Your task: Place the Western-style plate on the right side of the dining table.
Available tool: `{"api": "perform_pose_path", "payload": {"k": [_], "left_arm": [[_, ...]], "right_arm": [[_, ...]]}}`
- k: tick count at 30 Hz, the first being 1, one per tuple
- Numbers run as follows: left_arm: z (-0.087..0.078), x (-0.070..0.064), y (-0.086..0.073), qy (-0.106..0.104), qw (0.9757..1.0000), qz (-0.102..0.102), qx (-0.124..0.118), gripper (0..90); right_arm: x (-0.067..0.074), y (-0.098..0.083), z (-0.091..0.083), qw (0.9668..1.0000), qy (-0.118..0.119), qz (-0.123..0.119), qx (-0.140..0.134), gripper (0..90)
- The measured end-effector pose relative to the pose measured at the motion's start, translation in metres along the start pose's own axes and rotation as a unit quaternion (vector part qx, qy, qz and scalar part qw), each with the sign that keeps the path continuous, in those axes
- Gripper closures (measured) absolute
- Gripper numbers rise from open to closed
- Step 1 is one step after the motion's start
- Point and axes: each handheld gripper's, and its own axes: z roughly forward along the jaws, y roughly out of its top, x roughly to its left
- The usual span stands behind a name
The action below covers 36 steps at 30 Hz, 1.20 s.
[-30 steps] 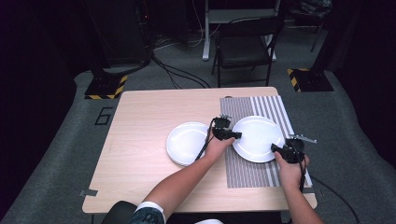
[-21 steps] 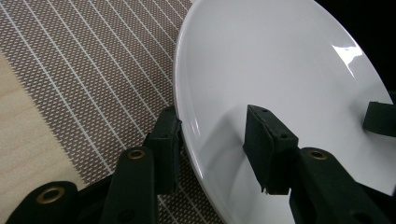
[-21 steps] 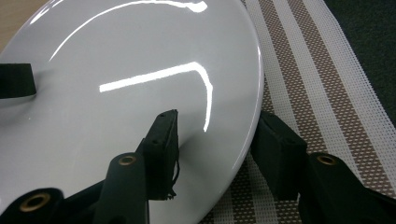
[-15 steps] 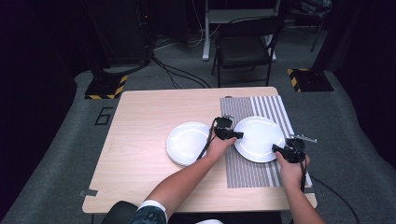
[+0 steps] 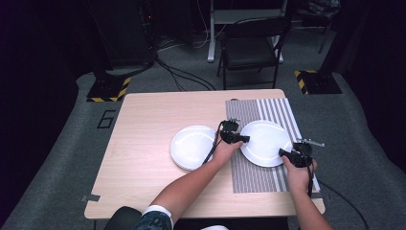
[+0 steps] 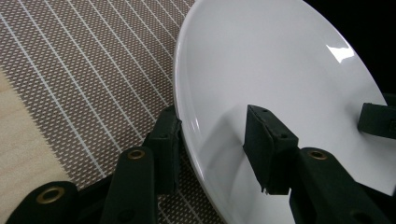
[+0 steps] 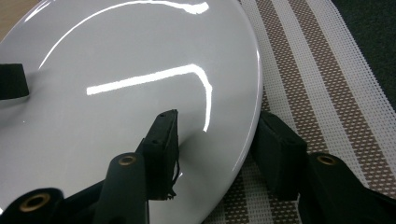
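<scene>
A white plate (image 5: 265,141) lies over a brown-and-white striped placemat (image 5: 253,177) on the right half of the wooden table (image 5: 143,143). My left gripper (image 5: 241,138) is shut on the plate's left rim. In the left gripper view the plate (image 6: 271,60) has one jaw on its upper face and the other outside the rim, so the left gripper (image 6: 215,126) straddles the edge. My right gripper (image 5: 286,154) is shut on the near right rim. In the right gripper view the plate (image 7: 116,60) is pinched the same way by the right gripper (image 7: 217,128).
A second white plate (image 5: 193,146) rests on bare wood just left of the placemat. A black chair (image 5: 251,50) stands beyond the table's far edge. Cables trail from both grippers toward the person. The placemat (image 7: 317,70) reaches close to the table's right edge.
</scene>
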Motion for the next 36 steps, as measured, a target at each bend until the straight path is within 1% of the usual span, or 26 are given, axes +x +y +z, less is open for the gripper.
{"api": "perform_pose_path", "payload": {"k": [3, 5, 8, 15, 20, 26, 30, 36], "left_arm": [[0.0012, -0.0002, 0.0004, 0.0, 1.0, -0.004, 0.001, 57.0], [0.0021, 0.0004, 0.0011, -0.001, 1.0, -0.002, 0.001, 57.0], [0.0035, 0.0005, 0.0015, -0.001, 1.0, -0.006, 0.002, 57.0], [0.0055, 0.0007, 0.001, -0.006, 1.0, -0.002, 0.007, 56.8], [0.0083, 0.0009, -0.0005, 0.0, 0.9999, -0.004, 0.01, 55.6], [0.0083, 0.0017, -0.0004, -0.001, 0.9999, -0.005, 0.013, 55.1], [0.0086, 0.0009, -0.0007, -0.001, 0.9999, -0.006, 0.011, 54.1], [0.0084, 0.0005, -0.0006, -0.002, 0.9999, -0.007, 0.013, 52.3]], "right_arm": [[-0.0011, 0.0006, 0.0011, 1.0, -0.001, -0.002, 0.001, 51.4], [-0.0008, 0.0011, 0.0016, 1.0, -0.004, -0.002, 0.005, 51.4], [-0.001, 0.0021, 0.003, 1.0, -0.006, -0.003, 0.002, 51.4], [-0.0043, 0.0032, 0.0052, 1.0, -0.008, -0.002, 0.005, 51.4], [-0.0032, 0.0025, 0.0054, 0.9999, -0.01, -0.005, 0.003, 51.3], [-0.0032, 0.0027, 0.0055, 0.9999, -0.01, -0.008, 0.004, 51.1], [-0.0031, 0.0027, 0.0056, 0.9999, -0.011, -0.01, 0.005, 51.2], [-0.0015, 0.0027, 0.0059, 0.9999, -0.015, -0.006, 0.005, 50.4]]}}
